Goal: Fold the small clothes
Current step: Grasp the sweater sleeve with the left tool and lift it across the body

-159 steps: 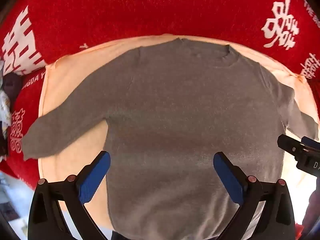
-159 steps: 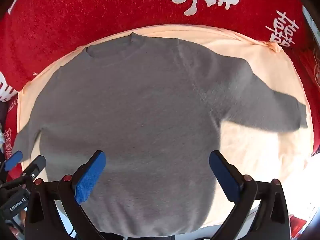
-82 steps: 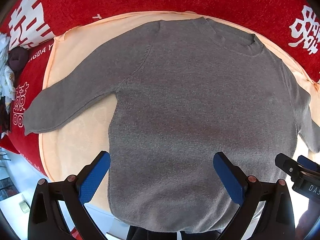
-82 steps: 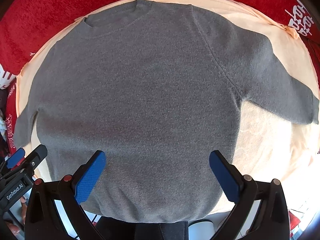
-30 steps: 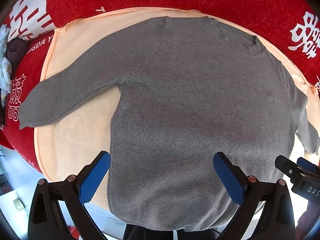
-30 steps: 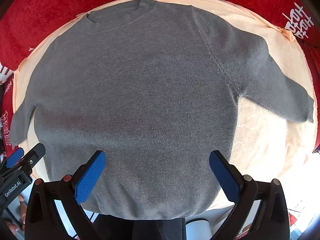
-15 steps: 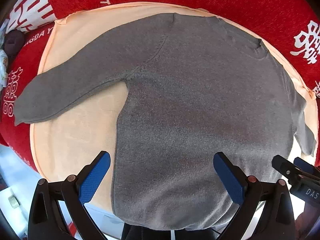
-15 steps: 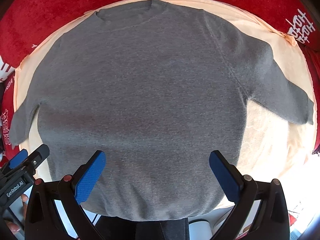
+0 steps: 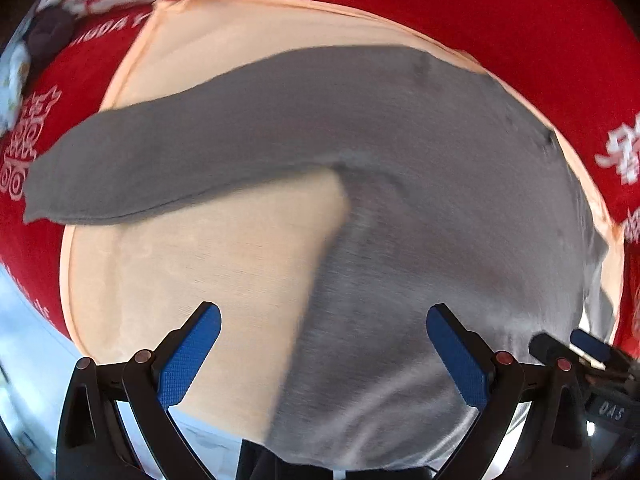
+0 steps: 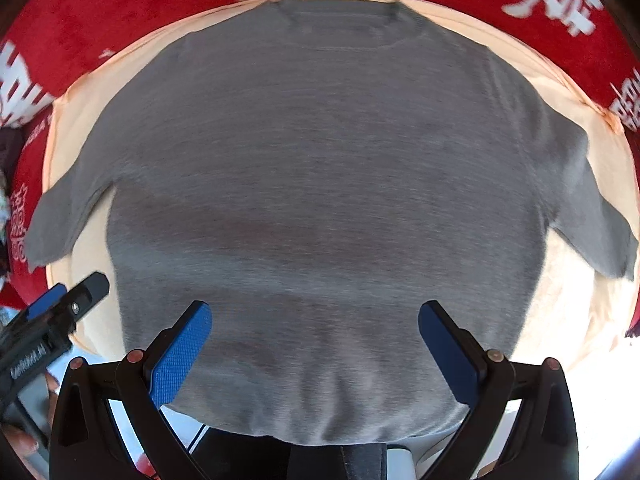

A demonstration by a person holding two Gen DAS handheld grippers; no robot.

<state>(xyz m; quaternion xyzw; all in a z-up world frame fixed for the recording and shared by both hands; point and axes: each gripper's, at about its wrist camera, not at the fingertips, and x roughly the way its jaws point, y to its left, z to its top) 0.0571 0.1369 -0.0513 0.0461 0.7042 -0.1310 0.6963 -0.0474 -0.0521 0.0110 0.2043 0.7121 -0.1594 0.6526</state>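
Observation:
A grey long-sleeved sweater lies flat, face up, on a peach cloth, neck at the far side. Its left sleeve stretches out to the left in the left wrist view. My left gripper is open and empty above the sweater's lower left side edge. My right gripper is open and empty above the sweater's hem, near the middle. The right sleeve lies out to the right. The left gripper also shows at the left in the right wrist view.
The peach cloth lies on a red blanket with white characters. A dark bundle sits at the far left. The surface's near edge runs just under the hem.
My left gripper has moved left, toward the left sleeve and side edge. My right gripper has shifted left to the sweater's middle. The sweater has not moved.

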